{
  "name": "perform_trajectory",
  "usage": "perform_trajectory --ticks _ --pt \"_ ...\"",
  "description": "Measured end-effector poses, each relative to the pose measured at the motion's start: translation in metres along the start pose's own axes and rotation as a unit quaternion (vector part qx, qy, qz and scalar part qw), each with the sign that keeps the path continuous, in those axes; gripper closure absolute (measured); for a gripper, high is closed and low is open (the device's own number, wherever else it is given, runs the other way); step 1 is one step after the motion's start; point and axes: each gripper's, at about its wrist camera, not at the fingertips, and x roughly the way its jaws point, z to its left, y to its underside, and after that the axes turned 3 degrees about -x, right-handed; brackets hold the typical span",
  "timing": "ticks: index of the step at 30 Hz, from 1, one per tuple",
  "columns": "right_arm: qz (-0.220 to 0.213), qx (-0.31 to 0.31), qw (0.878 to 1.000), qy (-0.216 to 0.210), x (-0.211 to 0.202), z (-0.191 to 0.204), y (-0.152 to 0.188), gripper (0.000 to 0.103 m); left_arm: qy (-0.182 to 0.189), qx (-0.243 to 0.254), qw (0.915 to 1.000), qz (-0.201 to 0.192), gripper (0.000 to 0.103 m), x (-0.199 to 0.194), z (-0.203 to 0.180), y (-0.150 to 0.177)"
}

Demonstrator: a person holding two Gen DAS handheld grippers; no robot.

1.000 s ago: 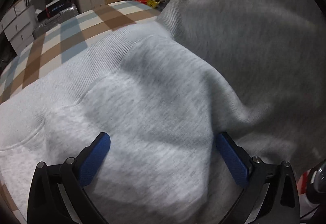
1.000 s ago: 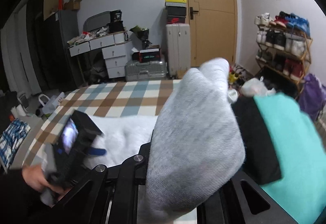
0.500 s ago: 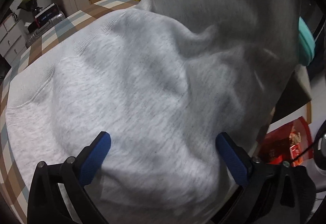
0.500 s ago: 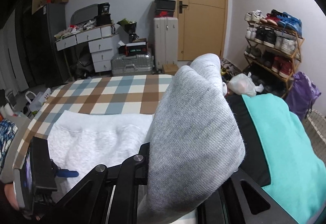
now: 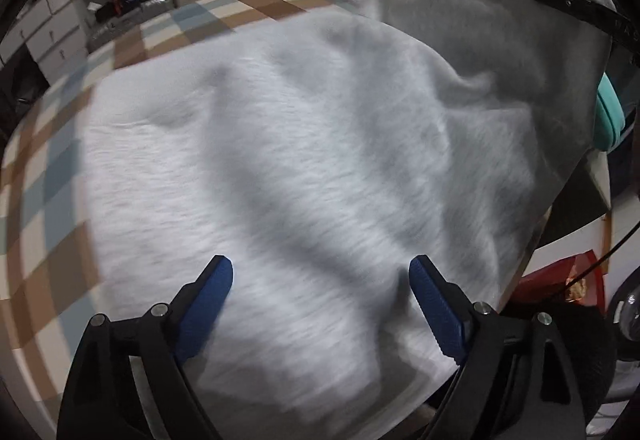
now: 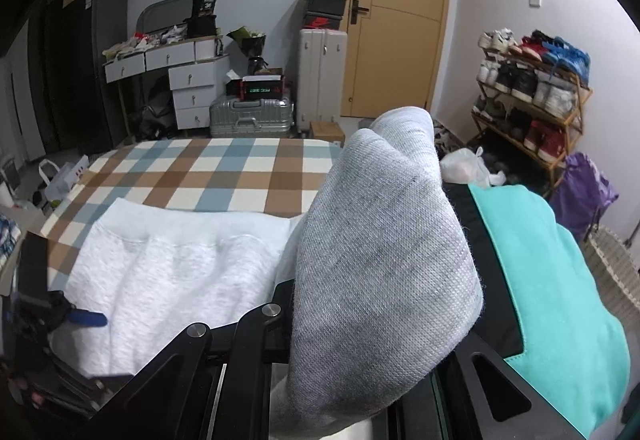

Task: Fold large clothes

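A: Where's the sweatshirt (image 5: 304, 144)?

B: Spread on the check bed (image 6: 224, 168), teal top (image 6: 560, 280) just beside it on the rt.

A: Your rt gripper (image 6: 352, 372)?

B: Clamped on a bunch of the grey fabric, lifted off the bed. Pads hidden under the cloth.

A: And the left gripper (image 5: 320, 304)?

B: Jaws wide but they've just been closing a bit. Blue pads (image 5: 208, 300) hang over the sweatshirt; can't tell if they touch. Pic's blurry.

The grey sweatshirt (image 6: 384, 264) hides the right gripper's fingers (left view blurred).
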Motion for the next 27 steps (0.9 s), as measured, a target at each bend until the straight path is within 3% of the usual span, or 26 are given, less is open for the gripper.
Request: perform_trajectory --ticks 3,4,7,10,13,17,20,22,23,27 --pt "0.002 0.008 1.0 -0.005 0.0 -0.006 0.001 0.09 -0.037 -0.002 0.9992 0.016 0.016 0.018 0.013 0.008" --pt "0.003 0.007 1.0 -0.004 0.001 -0.005 0.003 0.09 -0.029 -0.004 0.9991 0.031 0.016 0.029 0.018 0.012" --pt "0.005 0.006 1.0 0.001 0.005 -0.004 0.006 0.09 0.006 -0.02 0.9996 0.02 0.01 0.034 0.027 0.018" --pt "0.003 0.017 1.0 -0.004 0.002 -0.005 0.0 0.091 0.005 -0.015 0.9998 0.011 0.006 0.035 0.022 0.022" --pt "-0.035 0.023 0.999 -0.011 -0.019 -0.002 -0.013 0.092 0.012 -0.021 0.9997 0.01 0.005 0.039 0.015 0.018" --pt "-0.092 -0.043 0.995 -0.017 -0.058 0.039 -0.031 0.092 0.035 -0.015 0.9993 -0.006 0.005 0.048 -0.005 0.006" --pt "-0.11 -0.132 0.985 -0.008 -0.078 0.091 -0.032 0.092 0.081 -0.029 0.9963 -0.008 0.005 0.046 -0.006 -0.002" --pt "-0.103 -0.161 0.982 -0.012 -0.079 0.119 -0.025 0.091 0.143 -0.087 0.9859 -0.006 0.01 0.034 0.019 -0.005" --pt "-0.092 -0.173 0.98 -0.017 -0.075 0.133 -0.018 0.091 0.182 -0.125 0.9753 -0.014 0.01 0.021 0.04 -0.004" --pt "-0.046 -0.194 0.979 -0.046 -0.05 0.173 0.02 0.091 0.236 -0.227 0.9402 -0.092 0.01 -0.032 0.115 0.021"
